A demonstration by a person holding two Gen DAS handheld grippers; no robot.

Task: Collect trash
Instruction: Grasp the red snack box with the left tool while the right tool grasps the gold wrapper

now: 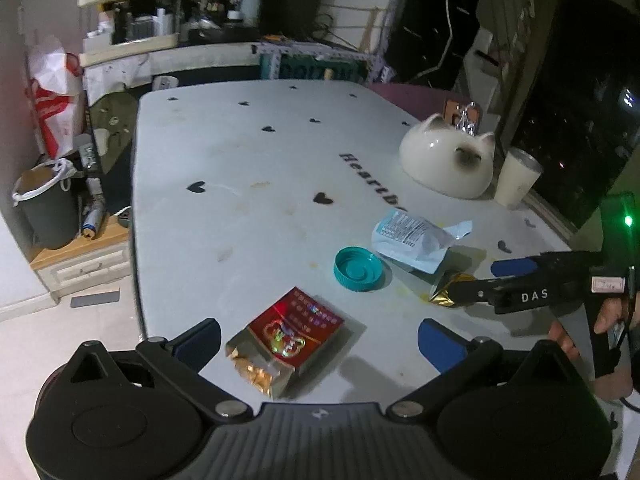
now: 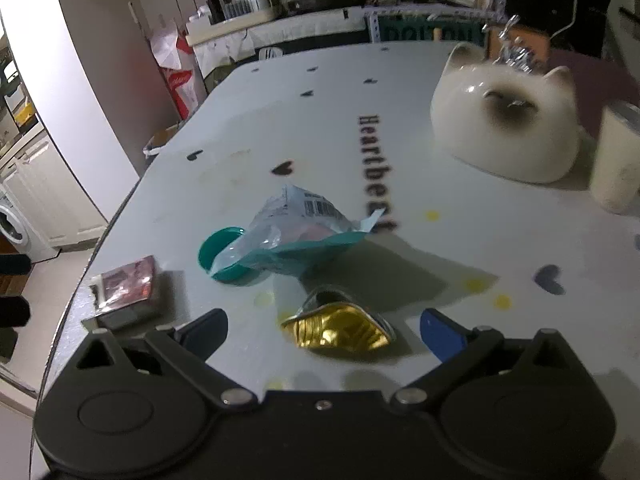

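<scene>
A red cigarette pack (image 1: pixel 290 338) with gold foil lies on the white table (image 1: pixel 240 152) between the fingers of my open left gripper (image 1: pixel 320 340); it also shows in the right wrist view (image 2: pixel 128 292). A crumpled gold wrapper (image 2: pixel 340 330) lies between the fingers of my open right gripper (image 2: pixel 324 334). In the left wrist view the right gripper (image 1: pixel 480 280) stands around the gold wrapper (image 1: pixel 444 292). A teal bottle cap (image 1: pixel 357 269) (image 2: pixel 218 256) and a torn blue-white plastic packet (image 1: pixel 416 238) (image 2: pixel 296 232) lie in the middle.
A white cat-shaped ceramic bowl (image 1: pixel 448 160) (image 2: pixel 508 124) and a cream cup (image 1: pixel 516 180) (image 2: pixel 616 160) stand at the table's far right. A grey bin with a white liner (image 1: pixel 44 208) stands on the floor left of the table. Cluttered shelves (image 1: pixel 132 20) are behind.
</scene>
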